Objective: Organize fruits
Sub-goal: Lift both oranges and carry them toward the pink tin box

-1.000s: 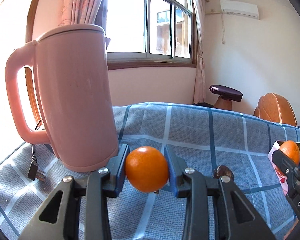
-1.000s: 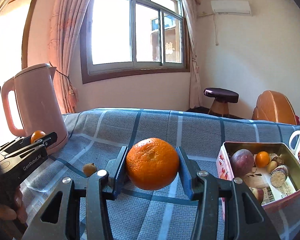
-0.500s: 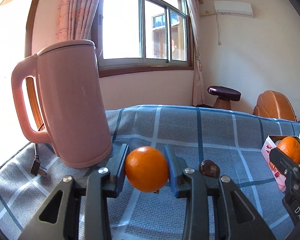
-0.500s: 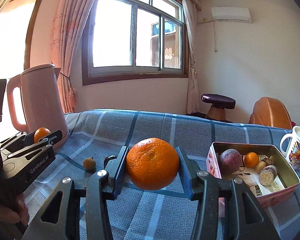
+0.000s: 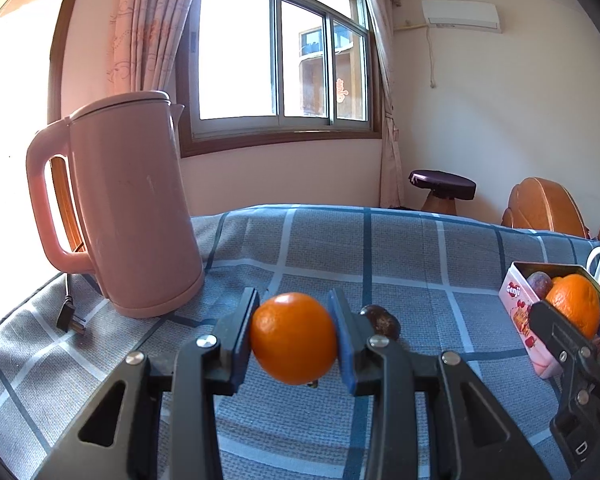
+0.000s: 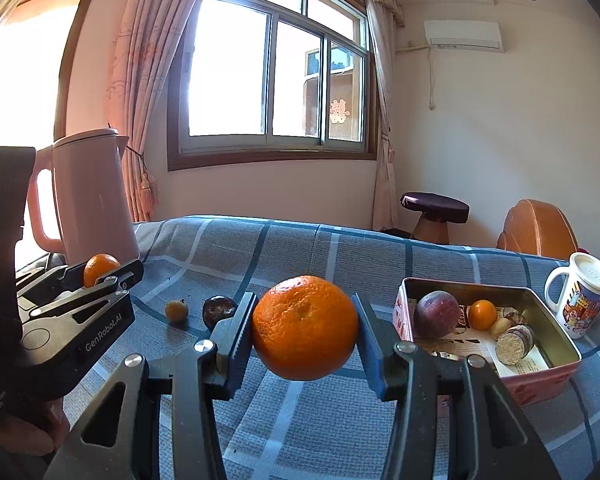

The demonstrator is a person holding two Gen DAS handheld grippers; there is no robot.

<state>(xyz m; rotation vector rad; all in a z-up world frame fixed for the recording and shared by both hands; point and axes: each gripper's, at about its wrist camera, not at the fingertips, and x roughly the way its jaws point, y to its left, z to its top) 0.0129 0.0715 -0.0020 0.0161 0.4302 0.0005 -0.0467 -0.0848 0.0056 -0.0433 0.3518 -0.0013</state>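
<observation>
My left gripper point(image 5: 294, 338) is shut on a small smooth orange point(image 5: 293, 338), held above the blue checked cloth point(image 5: 380, 256). My right gripper point(image 6: 305, 330) is shut on a larger bumpy orange point(image 6: 305, 328). The metal tin point(image 6: 556, 344) sits to the right on the cloth. In it lie a dark purple fruit point(image 6: 437, 314), a small orange fruit point(image 6: 482, 314) and a few other pieces. On the cloth lie a dark wrinkled fruit point(image 6: 219, 309) and a little yellow fruit point(image 6: 176, 311). The right wrist view shows the left gripper point(image 6: 100, 272) at far left.
A tall pink kettle point(image 5: 128, 208) stands at the left, its plug point(image 5: 70, 316) on the cloth. A white printed mug point(image 6: 584, 300) stands beyond the tin. Past the table's far edge are a round stool point(image 6: 434, 208) and wooden chair backs point(image 6: 536, 228).
Both grippers have drifted to the right across the table with their oranges. The kettle has slid left and farther off in both views, and the tin has come closer in.
</observation>
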